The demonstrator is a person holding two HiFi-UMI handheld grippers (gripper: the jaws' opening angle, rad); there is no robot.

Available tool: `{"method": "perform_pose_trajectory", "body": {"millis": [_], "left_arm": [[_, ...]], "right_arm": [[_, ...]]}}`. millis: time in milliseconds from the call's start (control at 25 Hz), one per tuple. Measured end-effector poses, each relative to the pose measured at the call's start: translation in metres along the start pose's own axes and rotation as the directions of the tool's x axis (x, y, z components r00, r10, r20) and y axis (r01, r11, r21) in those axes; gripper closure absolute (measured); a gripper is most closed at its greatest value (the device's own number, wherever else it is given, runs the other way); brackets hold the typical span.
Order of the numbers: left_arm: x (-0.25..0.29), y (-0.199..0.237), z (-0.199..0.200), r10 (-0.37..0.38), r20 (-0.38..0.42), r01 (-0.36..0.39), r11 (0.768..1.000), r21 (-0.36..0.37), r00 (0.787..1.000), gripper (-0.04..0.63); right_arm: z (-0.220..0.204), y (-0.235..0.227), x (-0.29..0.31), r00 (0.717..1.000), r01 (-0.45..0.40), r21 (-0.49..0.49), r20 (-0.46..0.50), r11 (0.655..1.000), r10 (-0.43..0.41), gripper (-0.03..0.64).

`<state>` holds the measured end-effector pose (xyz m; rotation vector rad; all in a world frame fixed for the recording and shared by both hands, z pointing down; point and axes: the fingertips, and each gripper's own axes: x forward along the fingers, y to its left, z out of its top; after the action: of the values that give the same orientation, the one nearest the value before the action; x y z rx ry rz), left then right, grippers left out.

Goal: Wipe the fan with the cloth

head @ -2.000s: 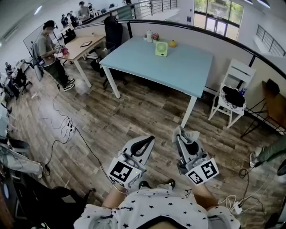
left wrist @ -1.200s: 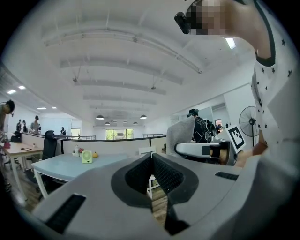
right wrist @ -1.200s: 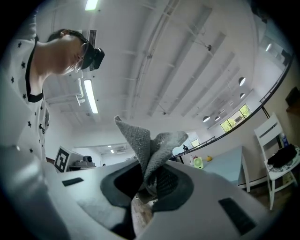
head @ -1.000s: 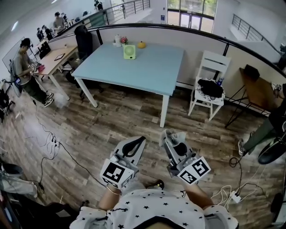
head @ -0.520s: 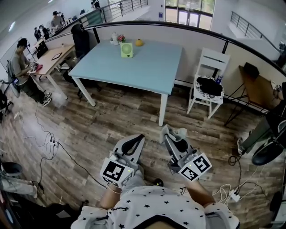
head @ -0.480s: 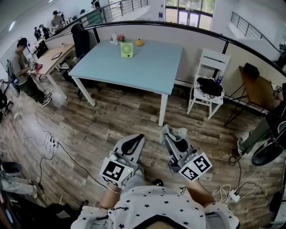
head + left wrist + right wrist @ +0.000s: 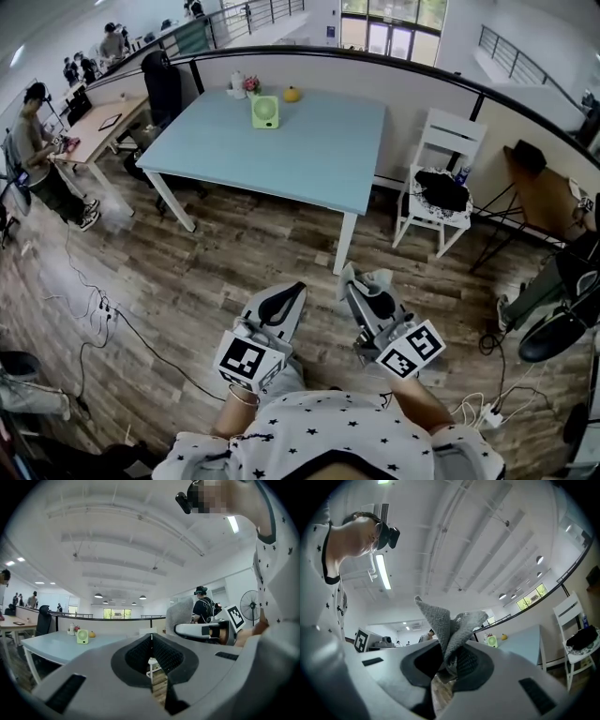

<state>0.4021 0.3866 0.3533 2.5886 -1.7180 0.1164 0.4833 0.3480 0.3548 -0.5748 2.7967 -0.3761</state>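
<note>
A small green fan (image 7: 265, 112) stands near the far edge of the light-blue table (image 7: 319, 159), well ahead of me; it also shows as the fan (image 7: 82, 636) and the fan (image 7: 492, 641) in the two gripper views. My right gripper (image 7: 354, 278) is shut on a grey cloth (image 7: 374, 277), whose folds stick up between the jaws as the cloth (image 7: 449, 629). My left gripper (image 7: 292, 292) is shut with nothing in it. Both are held low in front of my body, over the wooden floor, far short of the table.
A white bottle (image 7: 235, 81), flowers (image 7: 251, 84) and a yellow fruit (image 7: 292, 94) stand beside the fan. A white chair (image 7: 439, 187) with dark things on it is right of the table. Cables (image 7: 94, 309) lie on the floor at left. People sit at a desk (image 7: 105, 120) far left.
My view has swung left to right and the table has come somewhat nearer. Both grippers keep the same pose in front of me, the right still holding the cloth.
</note>
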Motion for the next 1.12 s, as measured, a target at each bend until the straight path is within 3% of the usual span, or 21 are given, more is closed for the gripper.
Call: {"method": "perform_pose_trajectory", "body": {"millis": [440,1120], "left_arm": [[0.018,0.090,0.007,-0.015,0.024,0.016,1.000,-0.012,1.000,0.563],[0.001,0.240,-0.011,0.038,0.017,-0.037,0.998,-0.058,0.999,0.563]], "right_arm": [[-0.003,-0.015,0.090,1.000,0.016,-0.023,-0.008,1.000,-0.016,0.569],[-0.040,-0.015,0.231,0.997,0.015,-0.032,-0.074,0.999,-0.017,0.569]]}}
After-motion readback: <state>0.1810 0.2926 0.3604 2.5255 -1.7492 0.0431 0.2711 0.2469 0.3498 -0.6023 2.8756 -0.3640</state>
